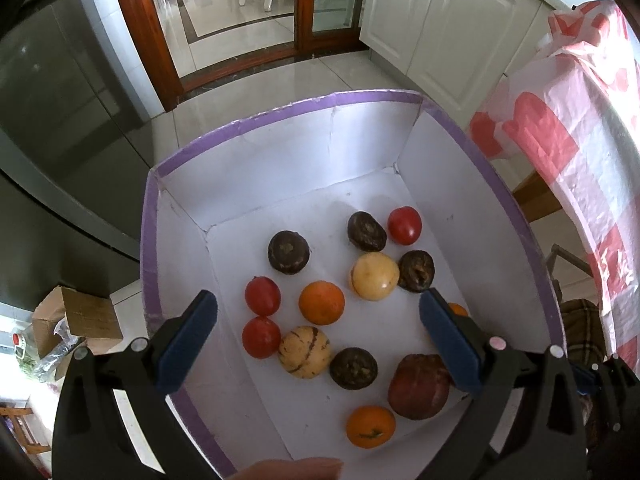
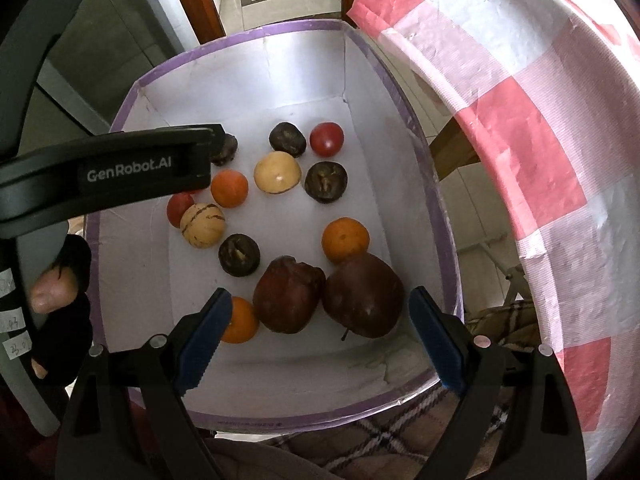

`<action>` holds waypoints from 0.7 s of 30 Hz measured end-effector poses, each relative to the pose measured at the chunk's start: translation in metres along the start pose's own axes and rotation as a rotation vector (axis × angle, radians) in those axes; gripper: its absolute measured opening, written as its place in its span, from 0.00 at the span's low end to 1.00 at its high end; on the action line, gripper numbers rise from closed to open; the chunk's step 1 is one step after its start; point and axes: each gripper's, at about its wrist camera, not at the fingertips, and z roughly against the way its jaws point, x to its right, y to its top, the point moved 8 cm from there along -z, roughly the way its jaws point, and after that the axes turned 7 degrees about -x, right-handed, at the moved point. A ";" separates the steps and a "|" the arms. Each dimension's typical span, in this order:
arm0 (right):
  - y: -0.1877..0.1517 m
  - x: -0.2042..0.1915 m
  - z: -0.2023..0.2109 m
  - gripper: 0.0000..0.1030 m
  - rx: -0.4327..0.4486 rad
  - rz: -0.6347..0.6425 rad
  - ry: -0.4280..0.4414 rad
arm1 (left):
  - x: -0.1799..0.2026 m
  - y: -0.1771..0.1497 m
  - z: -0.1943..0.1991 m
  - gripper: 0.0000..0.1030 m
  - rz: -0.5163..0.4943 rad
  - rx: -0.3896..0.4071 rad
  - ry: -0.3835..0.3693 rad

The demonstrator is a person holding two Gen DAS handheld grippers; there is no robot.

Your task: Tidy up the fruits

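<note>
Both tongs hang released over the white box: the right tongs bracket two dark red apples at six o'clock, seemingly choosing one; the left tongs wait above the oranges.

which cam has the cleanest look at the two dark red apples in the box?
Right wrist. Both dark red apples sit side by side in full view, framed between the open right gripper fingers, inside the white box. Left wrist shows only one apple, partly covered by the open left gripper finger; the second is hidden.
</note>
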 end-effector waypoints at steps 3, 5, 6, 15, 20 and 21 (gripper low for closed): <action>-0.002 0.000 -0.002 0.84 -0.005 0.001 0.001 | 0.000 -0.001 0.000 0.98 0.001 0.000 0.000; -0.002 0.000 -0.003 0.84 -0.006 0.000 0.002 | 0.001 -0.002 -0.001 0.98 0.002 -0.001 -0.001; -0.003 0.001 -0.003 0.84 -0.007 -0.001 0.003 | 0.001 -0.002 -0.002 0.98 0.002 -0.002 -0.001; -0.003 0.000 -0.007 0.84 -0.019 -0.005 0.005 | 0.000 -0.001 -0.004 0.98 -0.001 -0.007 -0.004; -0.003 0.000 -0.007 0.84 -0.021 -0.007 0.006 | 0.001 -0.002 -0.004 0.98 0.000 -0.009 -0.005; -0.003 0.000 -0.007 0.84 -0.022 -0.007 0.006 | 0.001 -0.002 -0.005 0.98 0.000 -0.010 -0.005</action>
